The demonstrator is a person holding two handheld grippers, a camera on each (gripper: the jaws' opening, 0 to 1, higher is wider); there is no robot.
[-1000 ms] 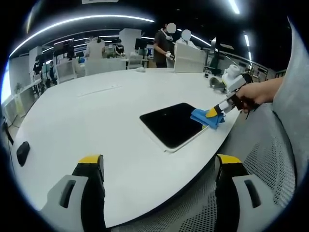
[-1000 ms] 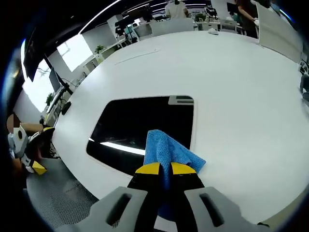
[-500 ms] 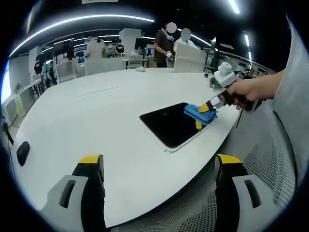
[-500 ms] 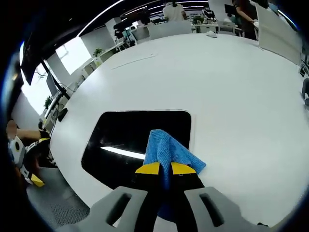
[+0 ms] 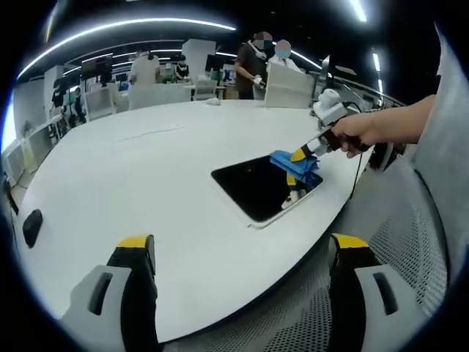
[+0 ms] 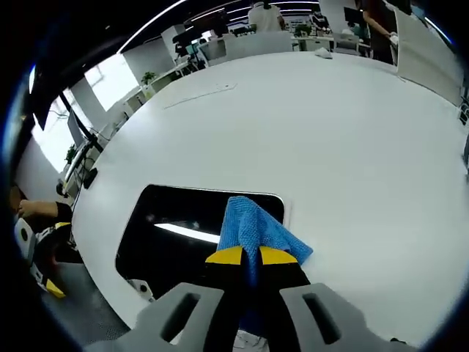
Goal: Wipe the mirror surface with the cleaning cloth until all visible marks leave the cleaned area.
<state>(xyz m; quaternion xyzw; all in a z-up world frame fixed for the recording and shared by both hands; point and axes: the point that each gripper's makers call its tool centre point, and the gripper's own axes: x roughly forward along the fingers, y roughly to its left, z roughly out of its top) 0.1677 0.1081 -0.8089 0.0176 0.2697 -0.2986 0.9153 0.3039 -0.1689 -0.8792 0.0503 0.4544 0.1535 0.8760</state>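
On the white table [image 5: 146, 191], near its edge, lies the mirror [image 5: 256, 187], a dark flat panel with rounded corners. The right gripper [image 6: 244, 256] has its jaws pressed together on the blue cloth [image 6: 253, 229], and the cloth touches the mirror at the far right corner of the glass. From the left gripper view, the cloth [image 5: 297, 166] hangs from those jaws over the edge of the mirror that is nearest to the person's hand [image 5: 352, 132]. The left gripper [image 5: 242, 246] is held apart from the table, well away from the mirror, with its jaws wide open and nothing between them.

I judge that the wiping step is in hand and only one corner is being covered now. A bright streak on the glass looks like a reflection of the ceiling lamp; if there are real marks, I cannot tell. The next move probably calls for dragging the cloth flat across the rest of the glass, with light pressure, so that the mirror does not slide toward the table edge.
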